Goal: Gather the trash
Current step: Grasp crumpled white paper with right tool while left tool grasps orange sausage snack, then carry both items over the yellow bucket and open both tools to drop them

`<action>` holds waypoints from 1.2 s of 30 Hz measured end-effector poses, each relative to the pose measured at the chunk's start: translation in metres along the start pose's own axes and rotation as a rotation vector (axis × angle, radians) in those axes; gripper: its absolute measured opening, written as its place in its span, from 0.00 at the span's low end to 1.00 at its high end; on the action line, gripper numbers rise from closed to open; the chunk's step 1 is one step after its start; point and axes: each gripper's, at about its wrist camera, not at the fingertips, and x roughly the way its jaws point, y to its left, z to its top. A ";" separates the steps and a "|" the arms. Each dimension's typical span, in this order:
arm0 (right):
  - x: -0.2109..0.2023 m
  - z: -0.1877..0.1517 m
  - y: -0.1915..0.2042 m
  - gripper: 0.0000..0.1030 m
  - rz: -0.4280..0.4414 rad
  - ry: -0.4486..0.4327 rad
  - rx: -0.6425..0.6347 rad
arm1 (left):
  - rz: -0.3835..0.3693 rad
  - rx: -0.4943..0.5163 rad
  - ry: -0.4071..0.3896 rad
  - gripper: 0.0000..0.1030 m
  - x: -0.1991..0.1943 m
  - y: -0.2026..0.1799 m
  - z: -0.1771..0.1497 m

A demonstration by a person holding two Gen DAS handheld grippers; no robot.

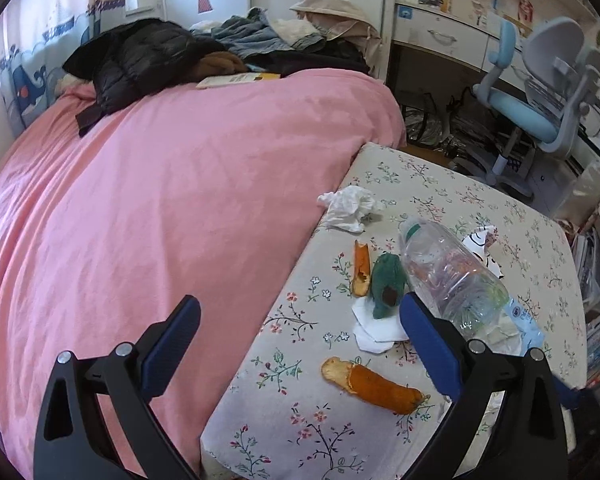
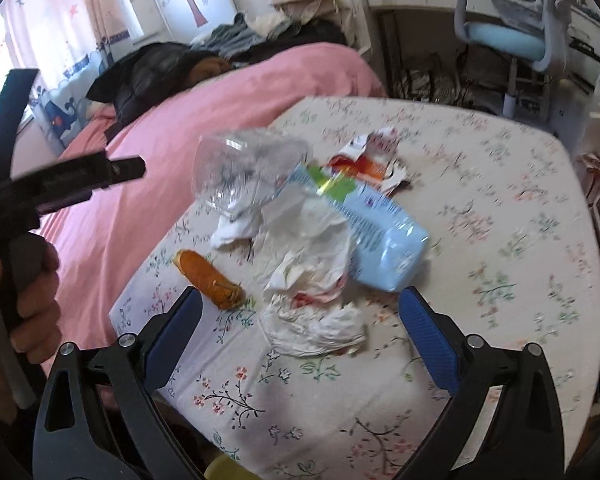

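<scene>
A crumpled white tissue [image 2: 312,328] is seen on the floral-clothed desk [image 2: 480,208], between the spread fingers of the right claw [image 2: 300,320]; the left claw [image 1: 300,332] is likewise spread and empty.

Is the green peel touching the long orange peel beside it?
Apart. The left wrist view shows tablecloth between the green peel and the long orange peel.
</scene>
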 end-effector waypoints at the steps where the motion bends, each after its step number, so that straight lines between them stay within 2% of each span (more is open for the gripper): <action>1: 0.004 0.000 0.000 0.88 0.005 0.010 0.008 | -0.008 -0.002 0.006 0.92 0.000 0.001 0.000; 3: 0.010 0.000 0.000 0.83 0.006 0.020 0.014 | -0.011 0.016 0.011 0.92 0.000 -0.002 -0.001; 8: 0.028 0.002 -0.001 0.74 -0.004 0.031 0.035 | 0.001 0.202 0.051 0.92 0.005 -0.023 -0.012; 11: 0.039 0.002 -0.003 0.63 0.003 0.044 0.040 | -0.022 0.293 0.106 0.92 0.011 -0.031 -0.025; 13: 0.044 -0.001 -0.006 0.36 0.029 0.058 0.046 | -0.017 0.323 0.132 0.92 0.016 -0.033 -0.031; 14: 0.045 -0.002 -0.008 0.32 0.031 0.065 0.047 | -0.014 0.321 0.147 0.92 0.021 -0.033 -0.032; 16: 0.039 -0.005 -0.012 0.16 0.038 0.062 0.044 | -0.016 0.296 0.196 0.92 0.033 -0.031 -0.036; 18: 0.030 -0.007 -0.014 0.14 0.045 0.053 0.041 | -0.019 0.267 0.241 0.92 0.044 -0.031 -0.041; 21: 0.010 -0.009 -0.020 0.13 0.048 0.027 0.025 | -0.038 0.204 0.294 0.92 0.058 -0.031 -0.048; 24: -0.002 -0.012 -0.026 0.13 0.049 0.014 0.023 | -0.045 0.146 0.302 0.92 0.065 -0.034 -0.053; 28: -0.009 -0.013 -0.035 0.13 0.064 0.017 0.042 | -0.020 0.120 0.253 0.92 0.067 -0.042 -0.056; 30: -0.006 -0.013 -0.034 0.15 0.087 0.043 0.054 | -0.032 0.111 0.241 0.86 0.069 -0.043 -0.056; 32: 0.000 -0.017 -0.035 0.39 0.088 0.062 0.086 | -0.055 0.091 0.250 0.80 0.072 -0.045 -0.059; 33: 0.003 -0.018 -0.036 0.57 0.085 0.058 0.097 | -0.065 0.083 0.254 0.79 0.074 -0.044 -0.059; 34: 0.005 -0.020 -0.036 0.60 0.074 0.046 0.097 | -0.064 0.089 0.241 0.77 0.074 -0.047 -0.060; 36: 0.014 -0.022 -0.033 0.60 0.074 0.059 0.089 | -0.082 0.111 0.231 0.67 0.070 -0.052 -0.062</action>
